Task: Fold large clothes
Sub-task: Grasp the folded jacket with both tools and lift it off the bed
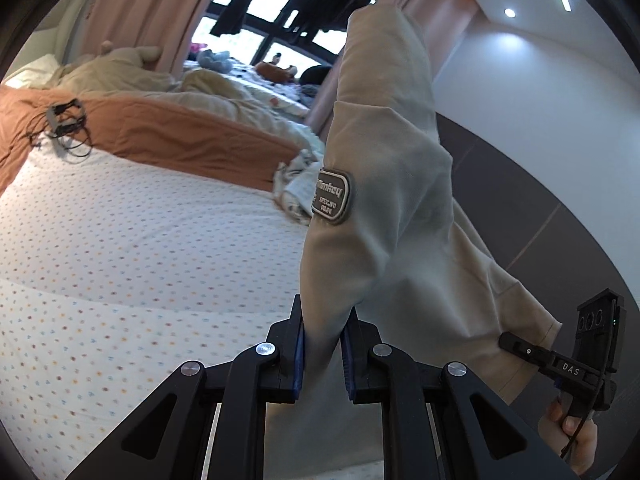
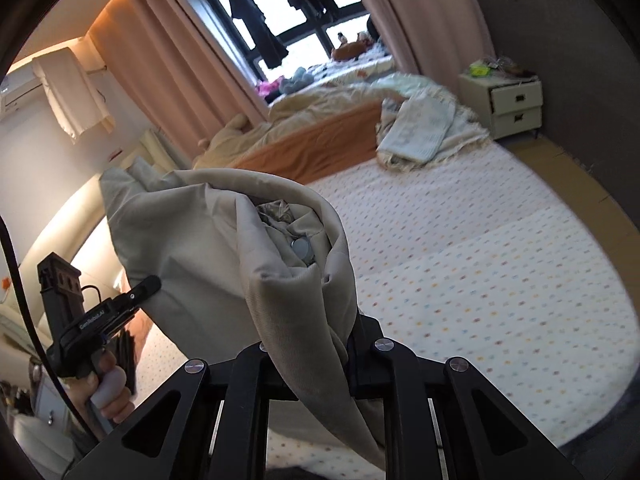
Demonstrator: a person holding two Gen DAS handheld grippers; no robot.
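Note:
A large beige garment [image 1: 392,208] with a grey sleeve patch [image 1: 333,196] hangs in the air above the bed. My left gripper [image 1: 323,344] is shut on a fold of it between the blue pads. My right gripper [image 1: 508,342] shows at the right, clamped on the garment's cuff edge. In the right wrist view the garment [image 2: 224,248] bunches over my right gripper [image 2: 320,344], whose fingertips are hidden by cloth. My left gripper [image 2: 154,282] shows at the left, pinching the garment's far edge.
The bed [image 1: 132,248] has a white dotted sheet, an orange blanket [image 1: 180,132] and rumpled bedding behind. A black cabled device [image 1: 66,118] lies on the blanket. A folded pale cloth [image 2: 420,128] lies on the bed. A nightstand [image 2: 504,100] stands by the dark headboard wall.

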